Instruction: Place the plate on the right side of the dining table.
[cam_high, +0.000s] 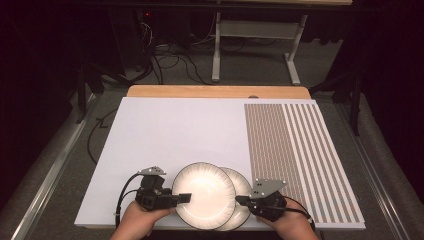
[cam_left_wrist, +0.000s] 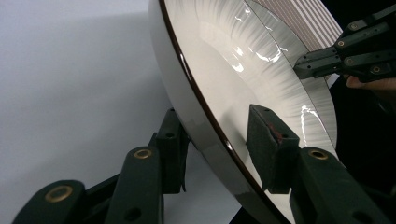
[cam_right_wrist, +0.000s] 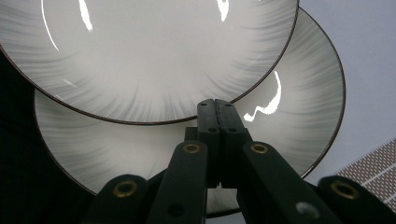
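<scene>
Clearly, two round white ceramic plates with thin dark rims and grey streaked borders sit overlapped at the near edge of the white board (cam_high: 165, 125) that covers the wooden table. The upper plate (cam_high: 203, 194) lies to the left and over the lower plate (cam_high: 241, 186), which pokes out on the right side. The left gripper (cam_high: 184, 198), held in the person's left hand (cam_high: 140, 216), has its two black jaws astride the left rim of the upper plate; in the left gripper view one pad rests on the plate's glossy face and the other sits under its pale underside, and that rim is tilted up off the board. Whether the pads already press on the rim cannot be told. The right gripper (cam_high: 241, 201) points at the near right edge of the lower plate with its jaws fully together and nothing between them; the right gripper view shows the closed tips above that plate's face. A striped brown-and-white mat (cam_high: 300, 160) covers the board's right part.
</scene>
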